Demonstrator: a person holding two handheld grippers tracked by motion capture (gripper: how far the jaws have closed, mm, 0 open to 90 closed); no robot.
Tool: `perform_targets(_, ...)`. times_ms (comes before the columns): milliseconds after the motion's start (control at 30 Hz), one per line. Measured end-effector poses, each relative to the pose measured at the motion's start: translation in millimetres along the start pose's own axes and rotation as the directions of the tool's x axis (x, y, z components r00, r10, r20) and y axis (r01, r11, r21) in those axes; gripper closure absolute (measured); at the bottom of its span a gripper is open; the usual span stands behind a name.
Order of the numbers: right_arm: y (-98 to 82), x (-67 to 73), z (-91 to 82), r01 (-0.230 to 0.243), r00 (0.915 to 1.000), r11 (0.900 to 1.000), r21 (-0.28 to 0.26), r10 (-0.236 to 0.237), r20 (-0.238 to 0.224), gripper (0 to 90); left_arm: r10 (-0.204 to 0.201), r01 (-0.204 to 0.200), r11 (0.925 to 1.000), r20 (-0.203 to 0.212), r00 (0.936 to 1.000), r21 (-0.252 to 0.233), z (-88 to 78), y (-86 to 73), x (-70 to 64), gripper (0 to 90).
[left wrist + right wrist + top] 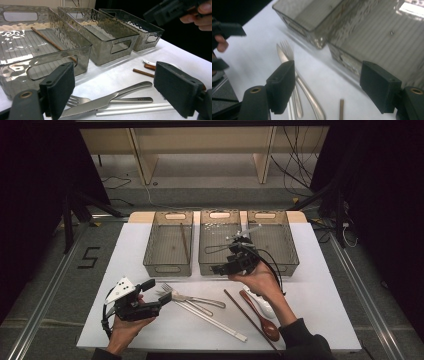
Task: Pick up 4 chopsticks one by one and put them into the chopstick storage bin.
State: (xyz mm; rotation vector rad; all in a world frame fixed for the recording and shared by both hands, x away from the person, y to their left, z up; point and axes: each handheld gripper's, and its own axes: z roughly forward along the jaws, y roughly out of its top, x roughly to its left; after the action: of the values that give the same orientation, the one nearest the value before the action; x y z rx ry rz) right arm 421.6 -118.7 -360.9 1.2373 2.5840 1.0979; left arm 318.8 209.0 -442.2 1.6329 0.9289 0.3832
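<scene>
The left claw (pixel 159 296), jaws apart, is best closed squarely on the silver metal knife (pixel 105 101) near the surface's front edge.

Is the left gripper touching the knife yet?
Apart. In the left gripper view, the left gripper is open, and white table shows between each finger and the knife.
</scene>
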Motion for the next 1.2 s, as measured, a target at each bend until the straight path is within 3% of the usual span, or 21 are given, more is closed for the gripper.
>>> perform_targets(567, -59.2, -8.5, -10.1, -0.025, 0.9997, 0.998, 0.056, 0.025, -0.005, 26.6, 0.003, -0.003, 1.0, 0.0, 1.0, 0.005, 0.3, -0.1, 0.0, 16.8)
perform_targets(1200, -84.5, -1.2, -4.9, 0.001, 0.9991, 0.99, 0.14, -0.007, 0.042, 29.0, 0.001, -0.001, 1.0, 0.004, 1.0, 0.004, 0.5, 0.2, -0.4, 16.8)
